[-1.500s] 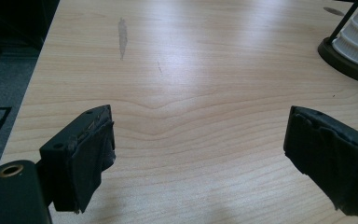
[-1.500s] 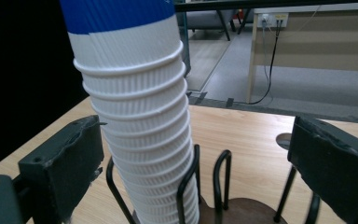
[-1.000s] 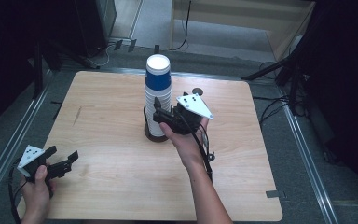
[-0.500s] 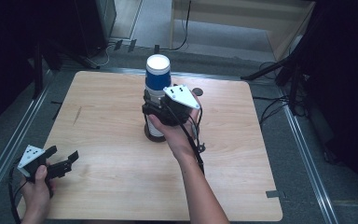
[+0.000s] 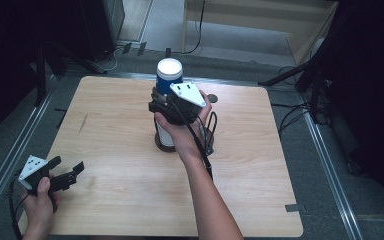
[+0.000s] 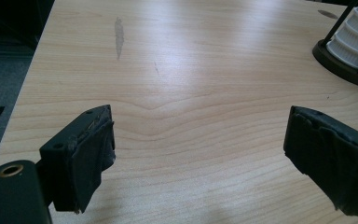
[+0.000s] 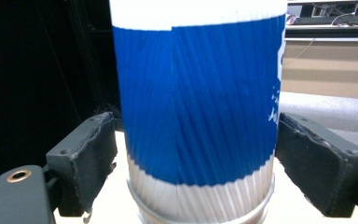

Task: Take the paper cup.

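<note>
A tall stack of white ribbed cups (image 5: 166, 134) stands in a black holder (image 6: 341, 65) at the table's middle. Its top cup is a blue cup (image 5: 169, 75) with a white rim. My right gripper (image 5: 164, 101) reaches level around the blue cup (image 7: 196, 107), which stands between the jaws. The jaws have just been closing; the right pad (image 7: 319, 163) is at the cup's edge and a thin gap shows at the left pad (image 7: 91, 161). My left gripper (image 5: 65, 175) rests open at the table's near left corner, with bare wood between its pads (image 6: 91, 154).
The wooden table (image 5: 260, 190) has a dark streak (image 5: 82, 123) at its left and a small dark disc (image 5: 211, 98) behind the right hand. The right gripper's cable (image 5: 207, 145) hangs beside the stack. Metal rails and floor surround the table.
My right gripper has risen along the stack and shifted slightly left, from the white cups to the blue top cup. The left hand has kept still.
</note>
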`<state>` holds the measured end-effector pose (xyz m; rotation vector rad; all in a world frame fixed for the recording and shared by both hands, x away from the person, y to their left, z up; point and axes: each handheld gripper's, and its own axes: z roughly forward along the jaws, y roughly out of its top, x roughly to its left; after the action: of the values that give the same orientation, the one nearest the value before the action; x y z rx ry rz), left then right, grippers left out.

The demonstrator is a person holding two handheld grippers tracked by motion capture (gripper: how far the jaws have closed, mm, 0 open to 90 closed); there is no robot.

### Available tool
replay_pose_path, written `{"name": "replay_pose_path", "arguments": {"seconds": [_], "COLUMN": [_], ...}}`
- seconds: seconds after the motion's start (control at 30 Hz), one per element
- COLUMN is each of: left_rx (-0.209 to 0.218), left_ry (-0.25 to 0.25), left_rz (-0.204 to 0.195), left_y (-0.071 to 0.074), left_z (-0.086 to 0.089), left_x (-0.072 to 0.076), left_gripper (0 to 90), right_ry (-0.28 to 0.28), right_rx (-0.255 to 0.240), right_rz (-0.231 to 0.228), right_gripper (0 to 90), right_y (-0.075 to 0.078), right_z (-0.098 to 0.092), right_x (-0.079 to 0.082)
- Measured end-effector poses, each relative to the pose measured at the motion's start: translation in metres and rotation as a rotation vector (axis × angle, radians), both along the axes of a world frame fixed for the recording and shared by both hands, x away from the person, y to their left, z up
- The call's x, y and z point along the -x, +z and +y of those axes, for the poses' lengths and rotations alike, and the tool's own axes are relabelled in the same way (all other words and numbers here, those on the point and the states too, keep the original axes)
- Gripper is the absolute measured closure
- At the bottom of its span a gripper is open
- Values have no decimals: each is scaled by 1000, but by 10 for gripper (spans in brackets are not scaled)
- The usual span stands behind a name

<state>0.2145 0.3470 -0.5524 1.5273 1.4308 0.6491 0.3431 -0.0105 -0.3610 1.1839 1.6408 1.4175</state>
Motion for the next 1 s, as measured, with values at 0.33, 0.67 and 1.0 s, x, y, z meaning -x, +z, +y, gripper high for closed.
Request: {"name": "replay_pose_path", "arguments": {"seconds": [0.33, 0.67, 1.0], "left_rx": [-1, -2, 3], "left_ry": [-2, 0, 0], "left_rz": [1, -4, -21], "left_y": [0, 0, 0], "left_z": [0, 0, 0], "left_x": [0, 0, 2], "left_gripper": [93, 93, 93], "right_ry": [-13, -23, -31], "right_rx": [-6, 4, -21], "right_rz": [-19, -33, -54], "right_gripper": [167, 173, 188], "right_y": [-4, -5, 2], "right_z": [4, 7, 7], "right_x": [-7, -7, -6]}}
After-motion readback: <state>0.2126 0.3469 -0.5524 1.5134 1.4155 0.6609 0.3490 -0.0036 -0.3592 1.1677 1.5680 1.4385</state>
